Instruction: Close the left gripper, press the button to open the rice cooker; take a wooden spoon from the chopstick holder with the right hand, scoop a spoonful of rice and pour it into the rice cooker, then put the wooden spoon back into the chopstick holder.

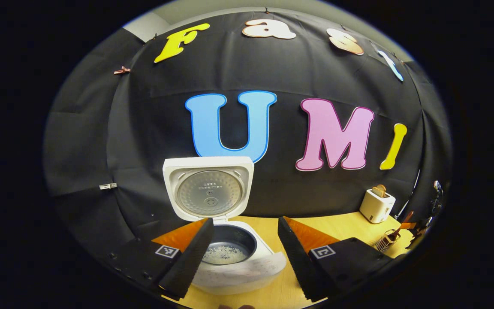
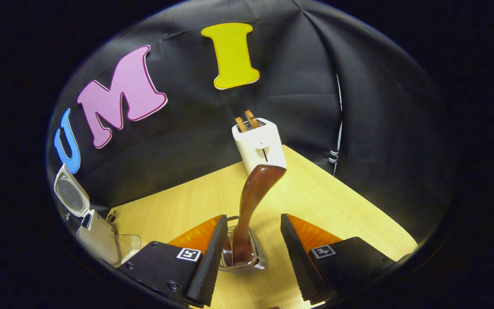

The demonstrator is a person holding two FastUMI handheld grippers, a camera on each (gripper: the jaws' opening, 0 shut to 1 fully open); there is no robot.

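The white rice cooker (image 1: 230, 268) stands open just ahead of my left gripper (image 1: 242, 257), its lid (image 1: 208, 191) upright and white rice grains in the dark pot (image 1: 225, 253). The left gripper is open and holds nothing. In the right gripper view the brown wooden spoon (image 2: 253, 201) stands upright in the wire chopstick holder (image 2: 257, 259). My right gripper (image 2: 251, 253) is open, a finger on each side of holder and spoon, neither pressing the spoon. The holder (image 1: 385, 241) with the spoon (image 1: 403, 221) also shows far right in the left gripper view.
A white toaster (image 2: 260, 143) with toast slices stands at the back of the light wooden table (image 2: 324, 201), behind the holder; it shows too as the toaster (image 1: 376, 205). The open cooker (image 2: 94, 234) sits at the left, with a see-through piece (image 2: 127, 244) beside it.
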